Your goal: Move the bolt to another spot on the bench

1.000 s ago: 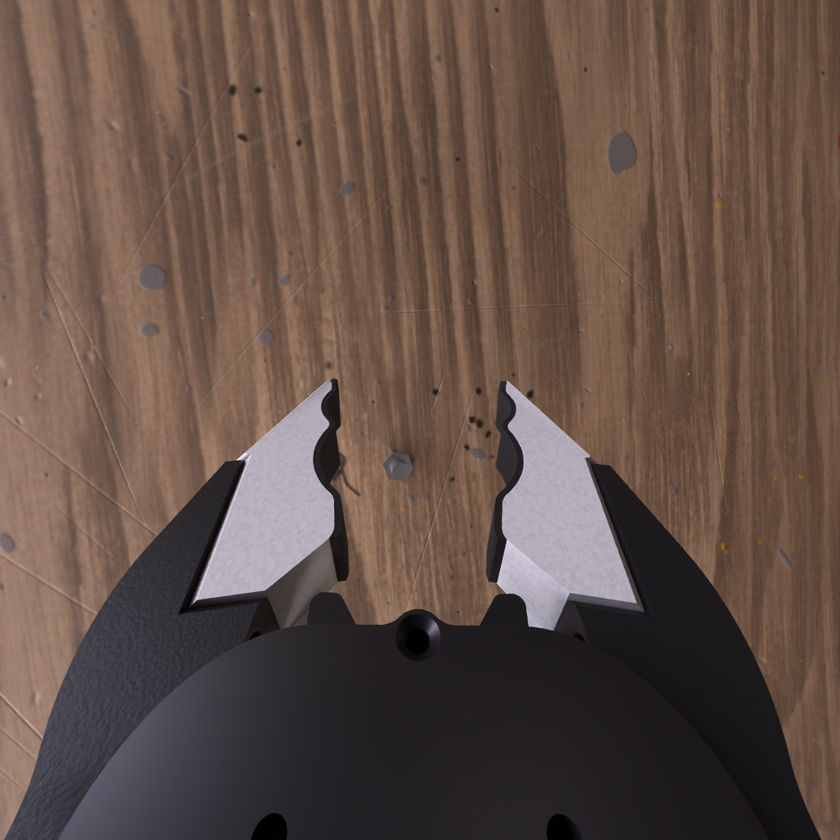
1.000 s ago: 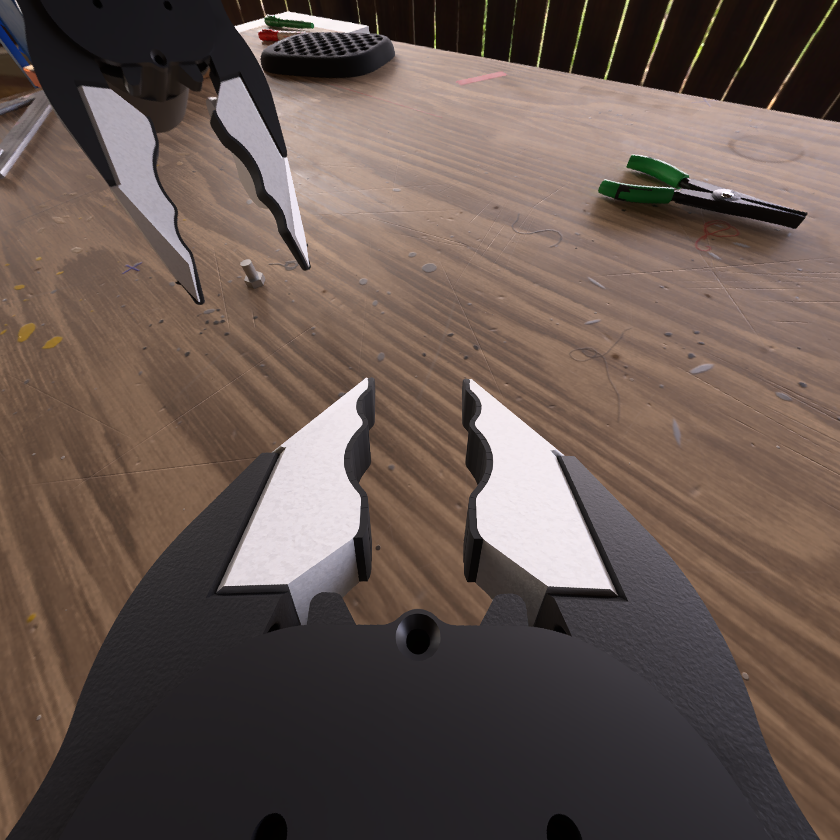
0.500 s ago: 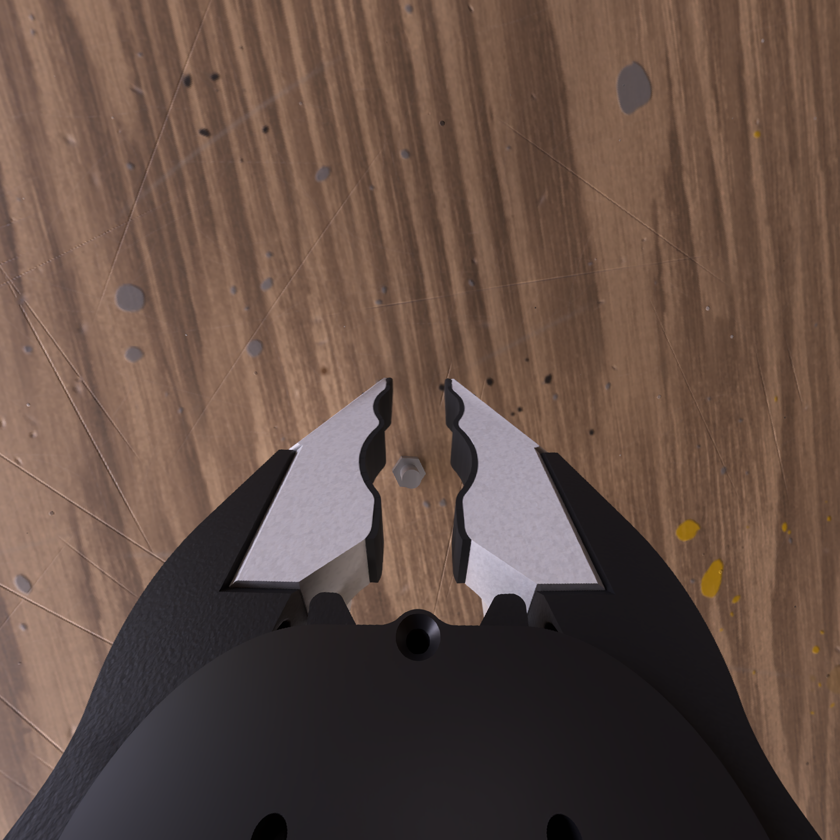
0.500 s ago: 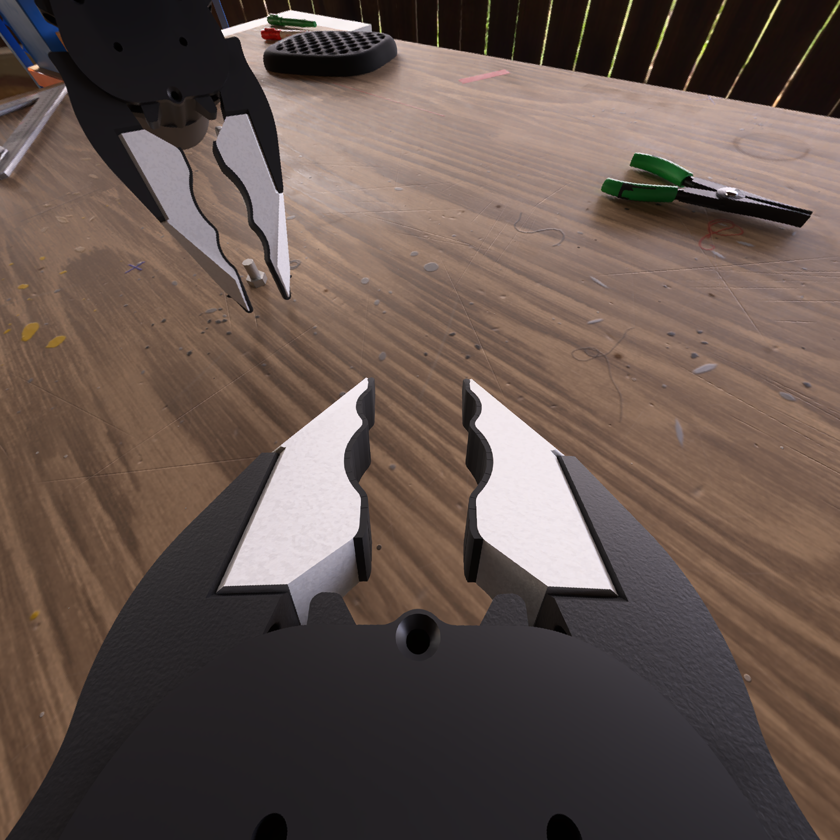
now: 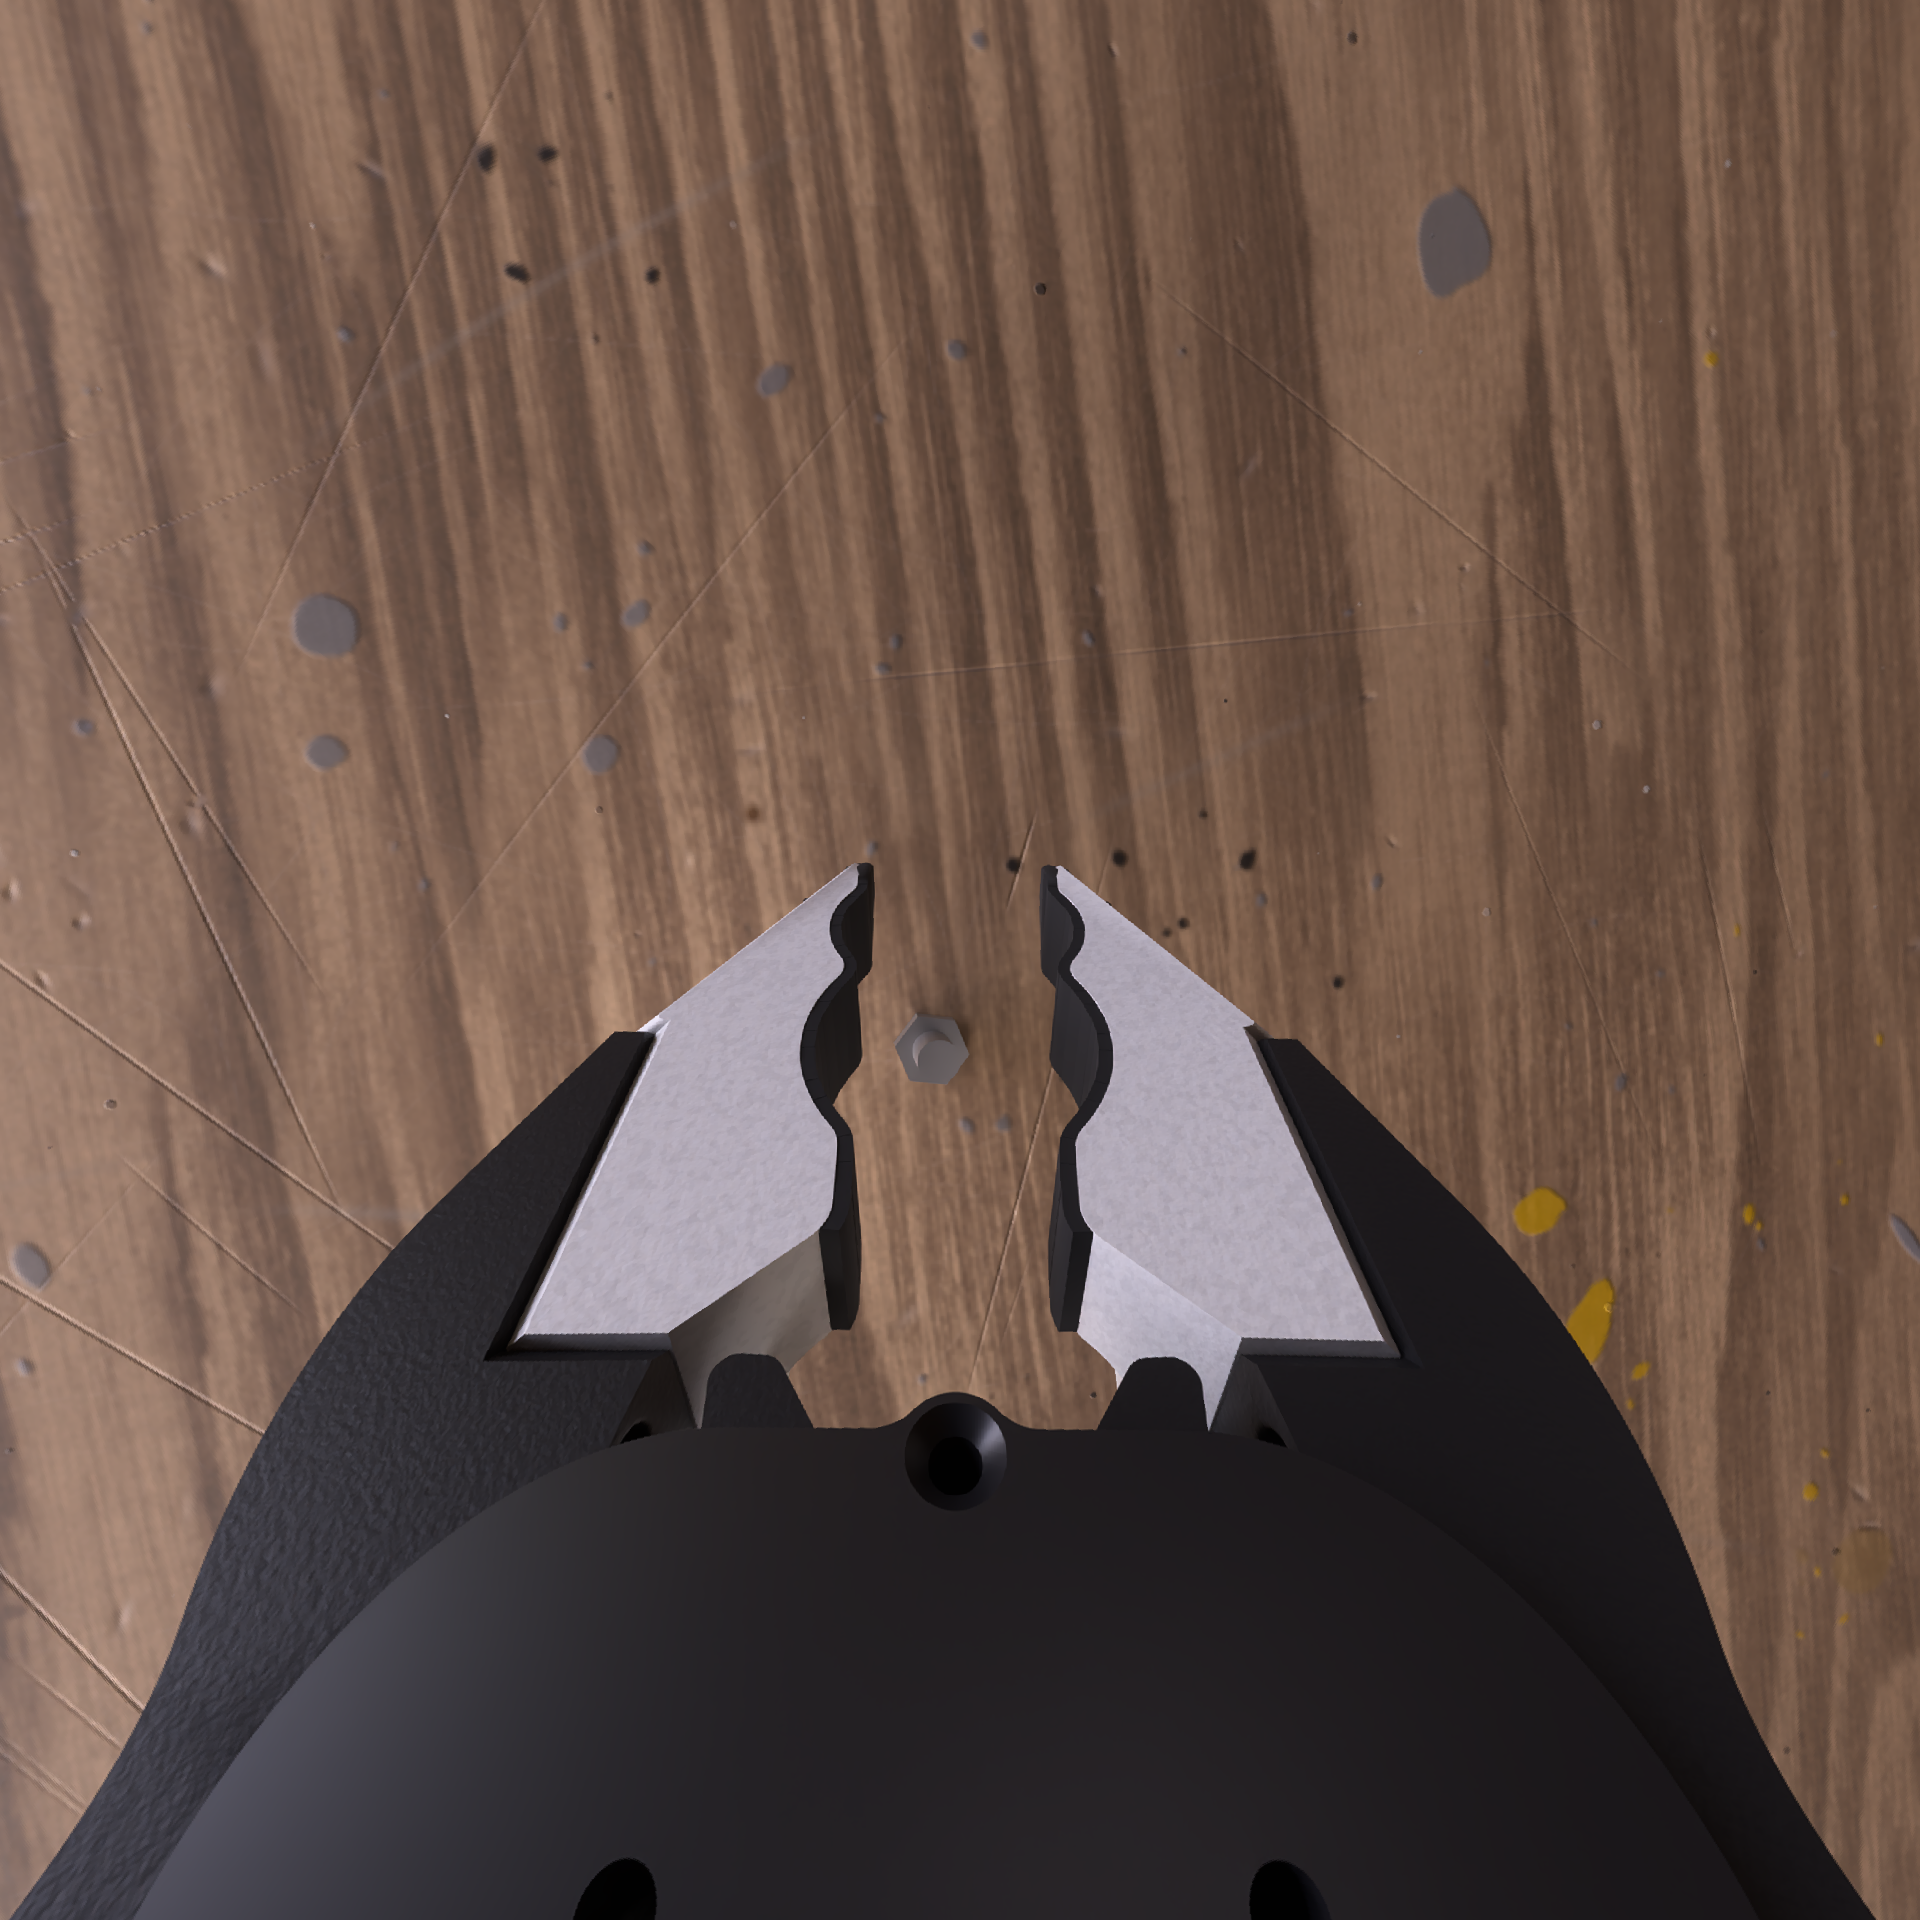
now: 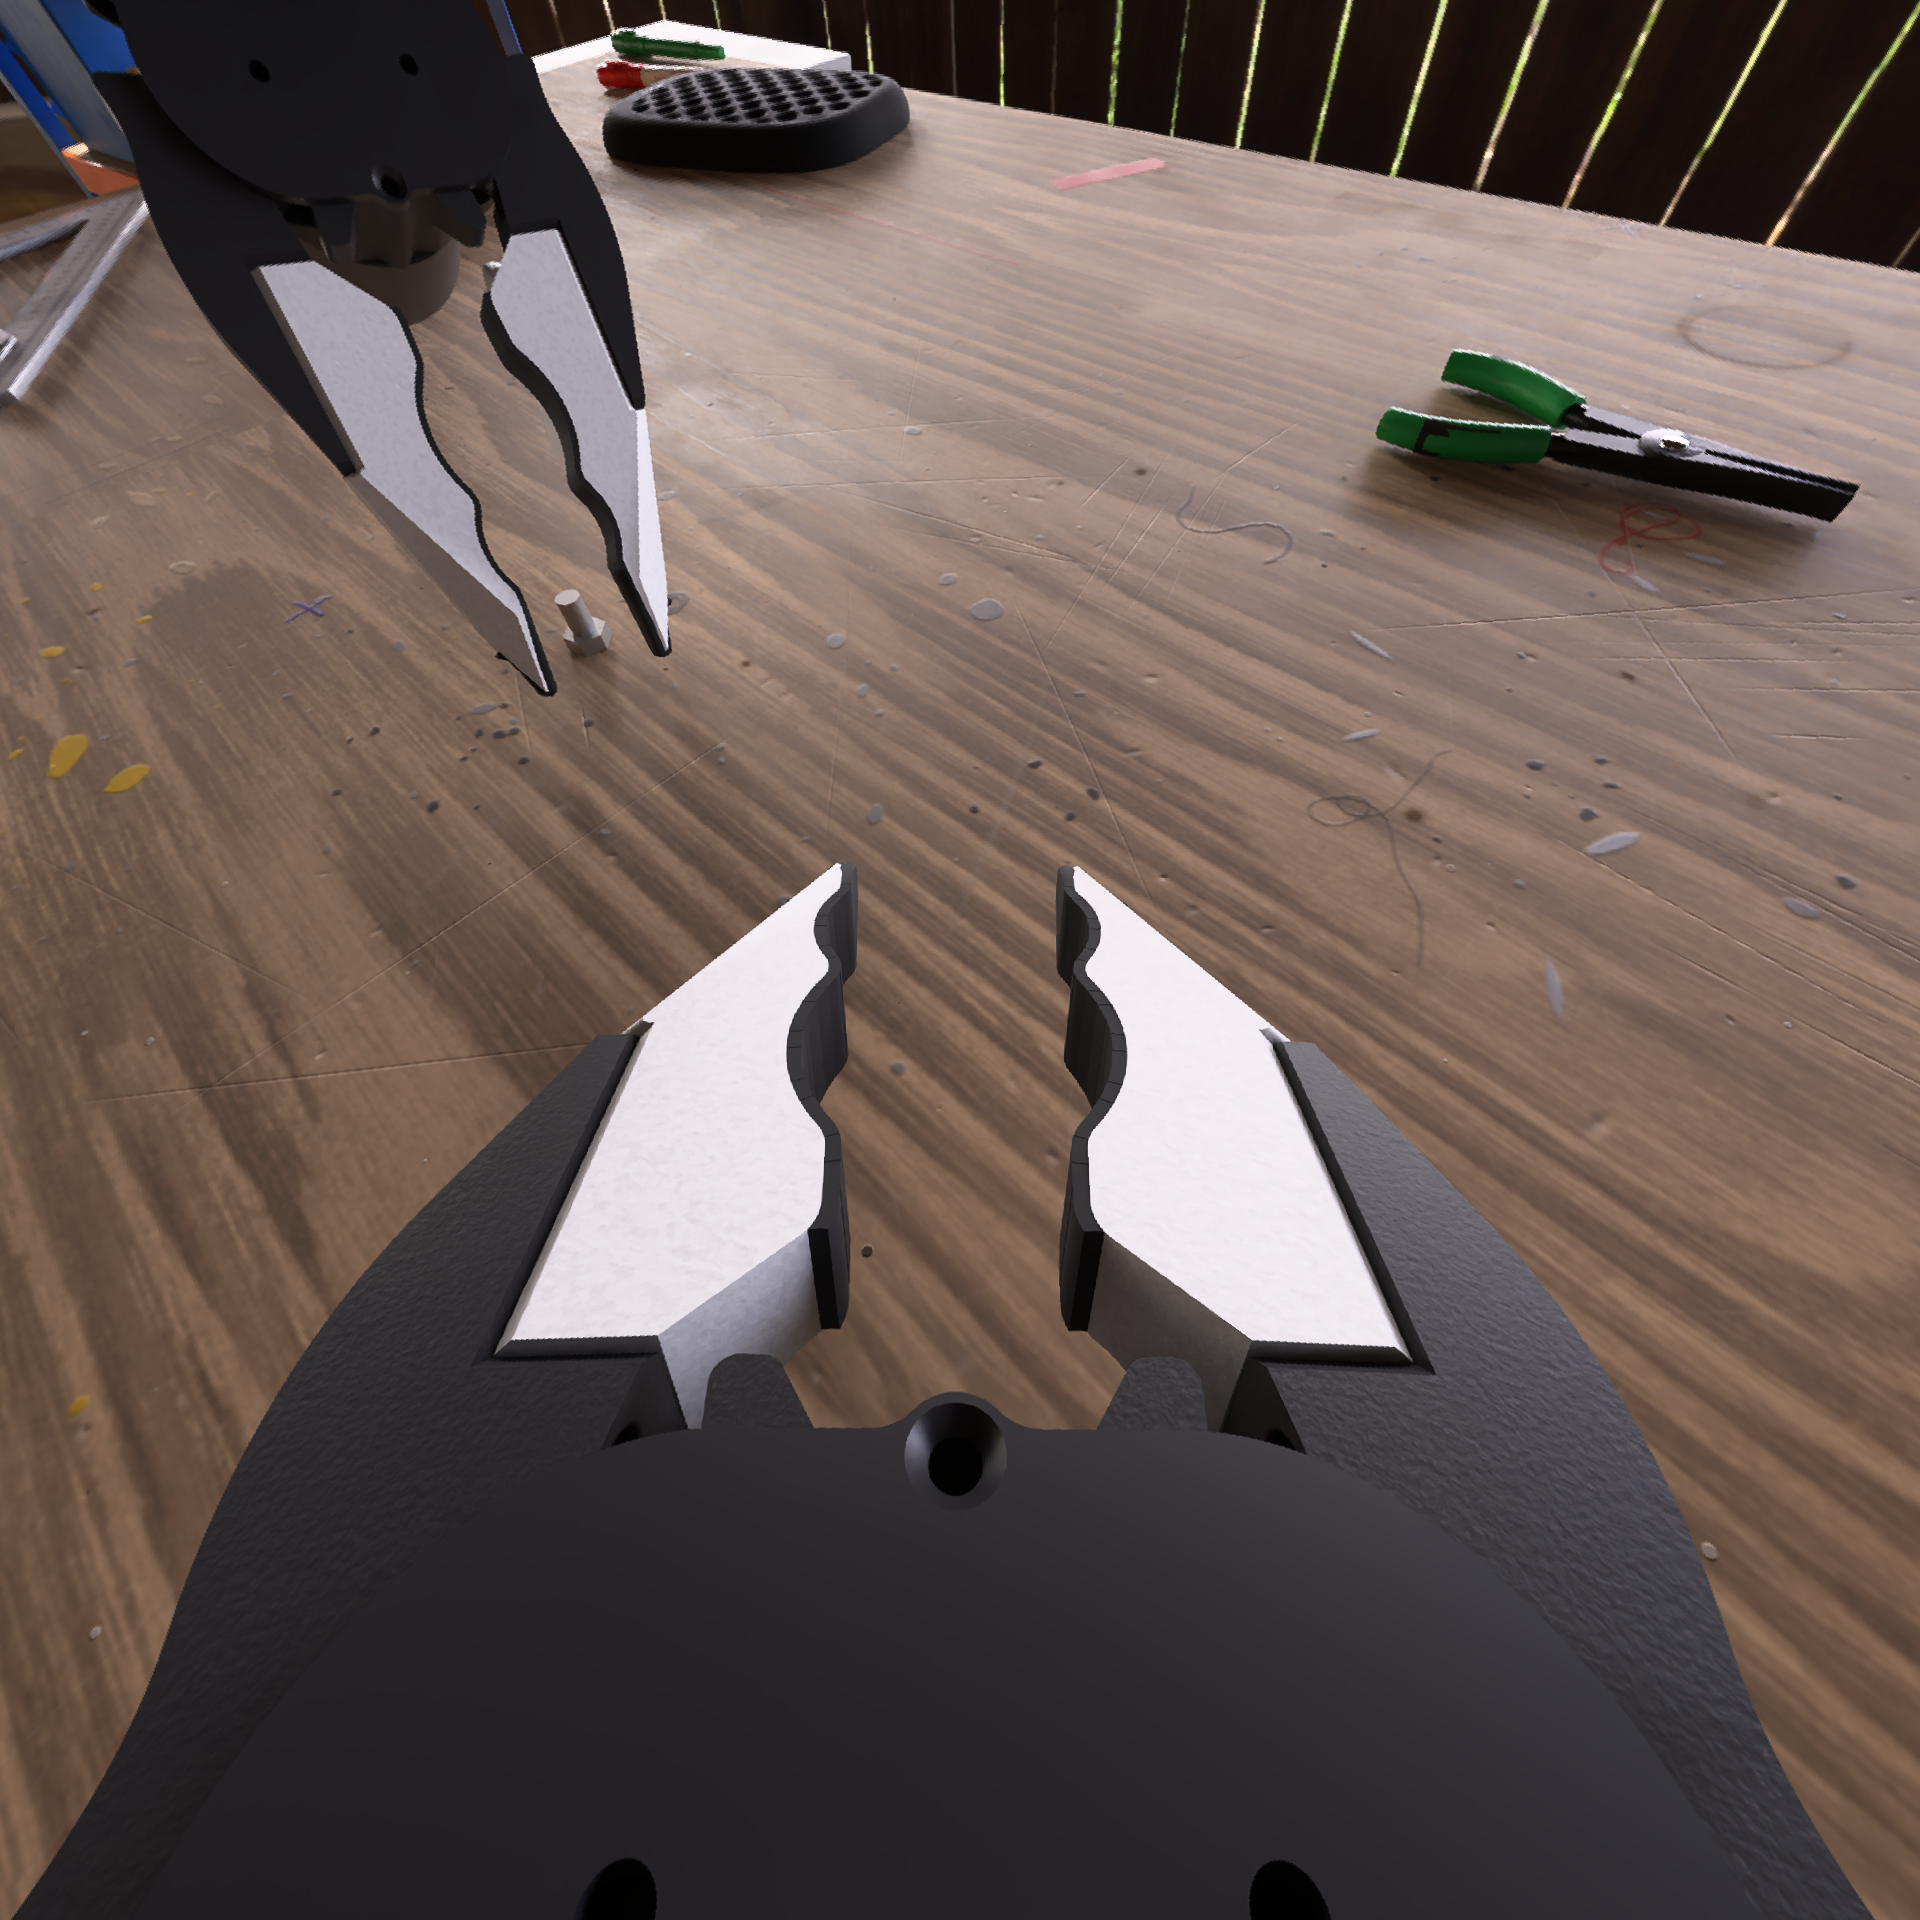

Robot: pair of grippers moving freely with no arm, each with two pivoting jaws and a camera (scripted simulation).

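One bolt, two tongs.

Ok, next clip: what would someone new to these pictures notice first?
Most likely the left gripper pointing down at the wooden bench, jaws open, with a small grey bolt standing head-down between them, untouched. Next, the green-handled pliers lying far right, and a black perforated pad at the far edge. The right gripper hovers open, holding nothing.
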